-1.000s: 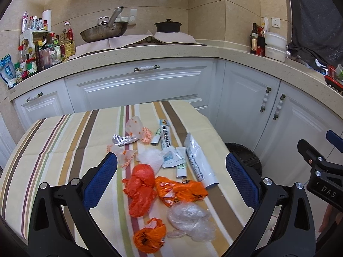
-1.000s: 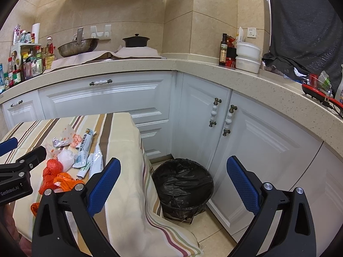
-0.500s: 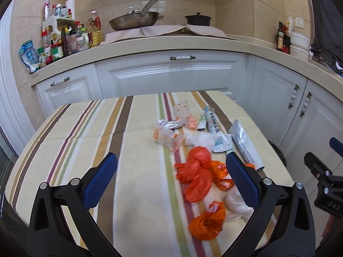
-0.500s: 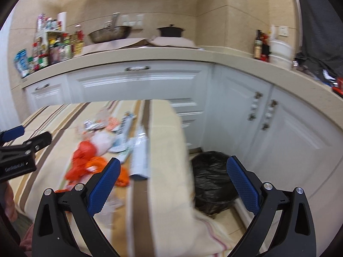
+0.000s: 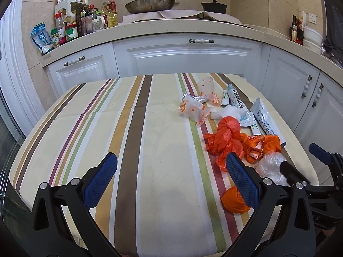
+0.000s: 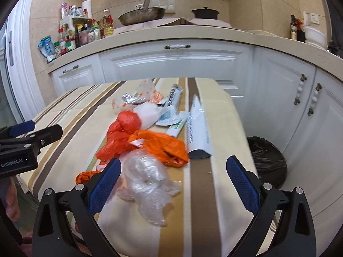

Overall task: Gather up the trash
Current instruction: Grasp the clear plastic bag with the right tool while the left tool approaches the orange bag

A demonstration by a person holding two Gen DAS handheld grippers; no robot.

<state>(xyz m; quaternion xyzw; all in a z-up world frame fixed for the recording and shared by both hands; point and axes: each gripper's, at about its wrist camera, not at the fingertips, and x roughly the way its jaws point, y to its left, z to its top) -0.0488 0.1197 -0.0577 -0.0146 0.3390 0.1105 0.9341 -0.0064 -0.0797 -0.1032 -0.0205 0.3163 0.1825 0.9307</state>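
Observation:
Trash lies in a heap on the right half of a striped tablecloth [image 5: 133,141]: orange plastic bags [image 5: 225,137] [image 6: 150,143], a crumpled clear bag [image 6: 148,173] [image 5: 270,167], a small orange wad [image 5: 233,201], spotted wrappers [image 5: 193,107], a foil scrap [image 6: 130,98], tubes [image 5: 235,100] and a white pouch [image 6: 197,128] [image 5: 263,120]. My left gripper [image 5: 169,175] hangs open over bare cloth, left of the heap. My right gripper [image 6: 173,177] stands open just above the clear bag, nothing between its fingers.
A bin lined with a black bag [image 6: 268,160] stands on the floor right of the table, against white cabinets [image 6: 289,98]. Behind the table runs a counter [image 5: 171,27] with bottles, a wok and a pot.
Both grippers have swung left and dropped closer to the table. The right one turned from the bin to face the heap, now near the clear bag. Both stayed open.

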